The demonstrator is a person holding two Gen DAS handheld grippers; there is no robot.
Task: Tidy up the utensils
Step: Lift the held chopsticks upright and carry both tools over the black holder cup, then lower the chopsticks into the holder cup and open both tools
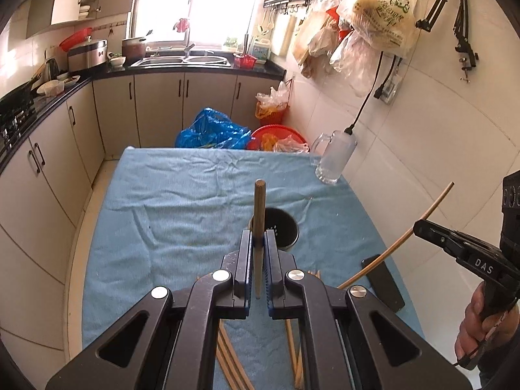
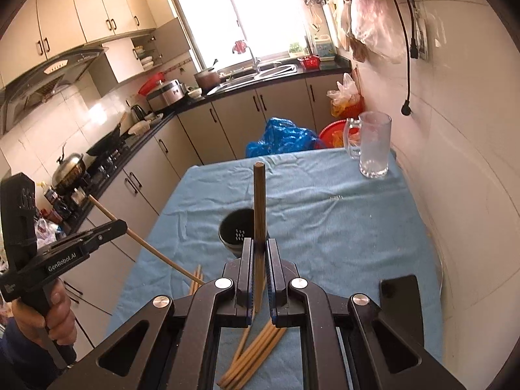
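My left gripper (image 1: 259, 239) is shut on a wooden chopstick (image 1: 259, 208) that stands up between its blue pads. My right gripper (image 2: 259, 245) is shut on a second chopstick (image 2: 259, 201) in the same way. Both are held above the blue cloth, just in front of a black utensil holder (image 1: 282, 229) (image 2: 236, 231) with a perforated bottom. Several loose chopsticks (image 2: 256, 354) (image 1: 227, 357) lie on the cloth below the grippers. The right gripper (image 1: 422, 227) with its chopstick shows at the right of the left wrist view, and the left gripper (image 2: 120, 226) shows at the left of the right wrist view.
A glass mug (image 1: 334, 157) (image 2: 373, 144) stands at the table's far right corner by the tiled wall. A black flat object (image 1: 385, 281) (image 2: 403, 299) lies at the right edge. Blue bag (image 1: 211, 131) and red basket (image 1: 276, 135) sit beyond the table; cabinets run along the left.
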